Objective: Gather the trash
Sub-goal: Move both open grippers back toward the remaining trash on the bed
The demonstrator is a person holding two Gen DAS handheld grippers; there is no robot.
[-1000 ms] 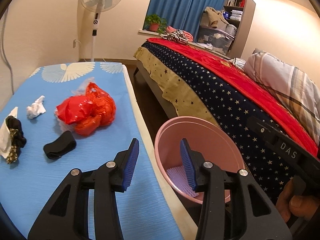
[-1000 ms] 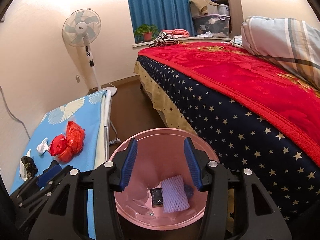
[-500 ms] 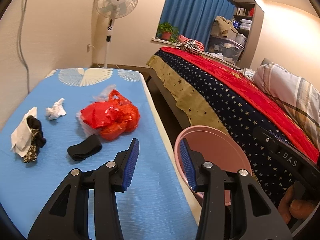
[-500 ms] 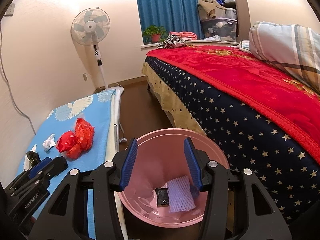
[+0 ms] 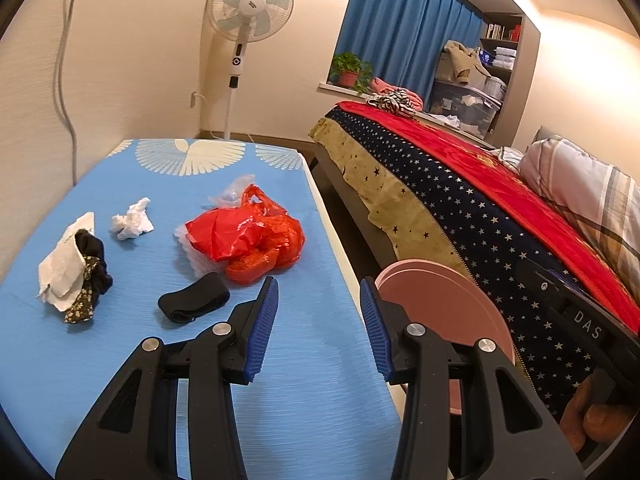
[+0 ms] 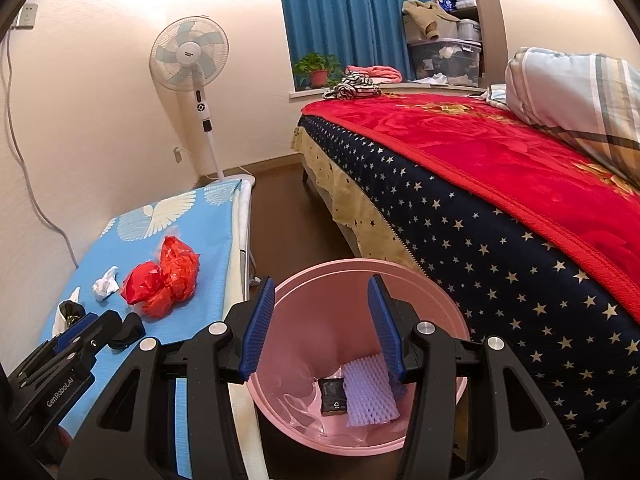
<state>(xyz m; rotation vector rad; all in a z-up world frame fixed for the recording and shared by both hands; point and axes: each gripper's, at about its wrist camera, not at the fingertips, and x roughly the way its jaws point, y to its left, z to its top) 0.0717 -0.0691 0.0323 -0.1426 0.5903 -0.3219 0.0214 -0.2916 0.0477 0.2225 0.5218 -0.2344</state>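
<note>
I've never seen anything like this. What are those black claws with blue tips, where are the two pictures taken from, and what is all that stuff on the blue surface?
There is no robot here: a person holds one two-finger claw in each hand, with a camera on each looking out along its fingers. One picture is from the left gripper, the other from the right gripper. Both are open and hold nothing.

On the blue table lie a red plastic bag, a crumpled white tissue, a black band and a white paper with dark cloth.

The right gripper hovers over a pink bin, which already holds a white foam net and a small black packet.
</note>
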